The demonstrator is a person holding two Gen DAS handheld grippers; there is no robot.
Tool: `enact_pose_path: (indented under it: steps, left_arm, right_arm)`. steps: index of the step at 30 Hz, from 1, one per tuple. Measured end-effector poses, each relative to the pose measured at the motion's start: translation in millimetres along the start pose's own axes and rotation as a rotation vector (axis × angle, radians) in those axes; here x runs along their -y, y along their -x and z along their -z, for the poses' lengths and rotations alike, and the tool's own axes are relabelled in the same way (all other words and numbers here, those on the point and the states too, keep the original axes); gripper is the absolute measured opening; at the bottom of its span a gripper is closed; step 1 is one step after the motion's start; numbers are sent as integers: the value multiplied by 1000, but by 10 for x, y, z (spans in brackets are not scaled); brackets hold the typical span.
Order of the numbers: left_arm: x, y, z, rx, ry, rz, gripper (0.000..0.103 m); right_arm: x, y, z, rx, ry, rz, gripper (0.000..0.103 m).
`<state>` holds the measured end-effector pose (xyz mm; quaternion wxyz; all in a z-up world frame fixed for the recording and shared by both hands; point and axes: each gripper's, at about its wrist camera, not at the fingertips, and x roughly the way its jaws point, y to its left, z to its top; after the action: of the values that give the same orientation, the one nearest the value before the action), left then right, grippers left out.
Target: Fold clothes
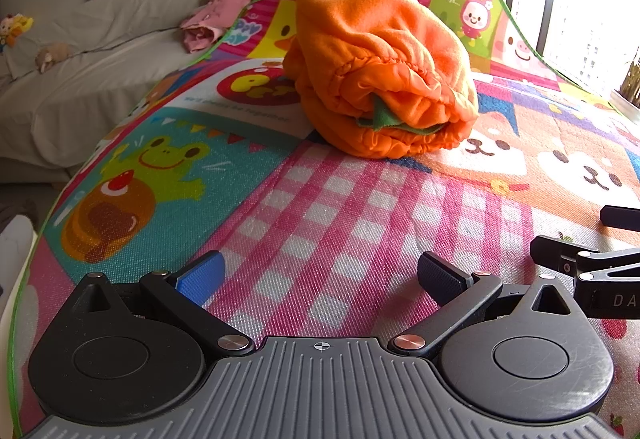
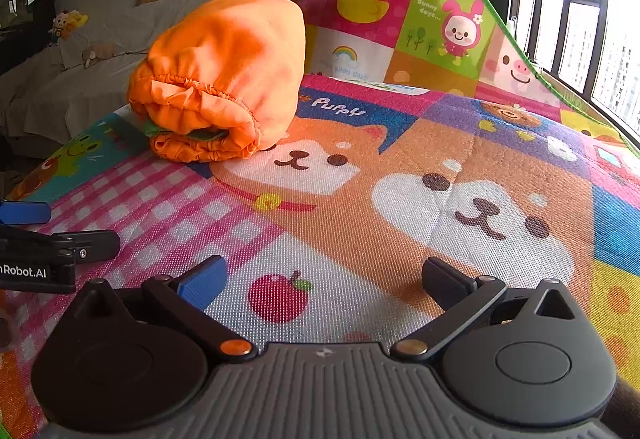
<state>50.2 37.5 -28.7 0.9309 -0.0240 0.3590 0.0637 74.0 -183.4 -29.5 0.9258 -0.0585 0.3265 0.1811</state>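
Open ground: the play mat (image 1: 360, 223), flat and bare from the near edge up to the orange bundle (image 1: 380, 71); pink check panel and dog-face panels unobstructed.

Obstacle, centre-left: the orange bundle, a rolled heap of cloth resting on the mat; clear mat to its right and in front.

Obstacle, far side: the mat's back portion (image 2: 420, 11) rises upright just behind the bundle, closing that approach.

Side by side: left hand-held gripper (image 1: 320, 279) and right hand-held gripper (image 2: 324, 279), each with fingers spread wide, near each other, not touching.

Left margin: sofa (image 1: 100, 79) beyond the mat edge, with pink clothes (image 1: 212, 19) on it.
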Motion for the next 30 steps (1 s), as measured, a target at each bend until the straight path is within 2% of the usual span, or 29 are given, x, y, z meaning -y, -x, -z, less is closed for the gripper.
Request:
enact_pose_path:
  steps: [30]
  left_arm:
    - [8, 6, 1, 1, -4, -4, 103]
  right_arm:
    - [-1, 7, 9, -1, 3, 4, 103]
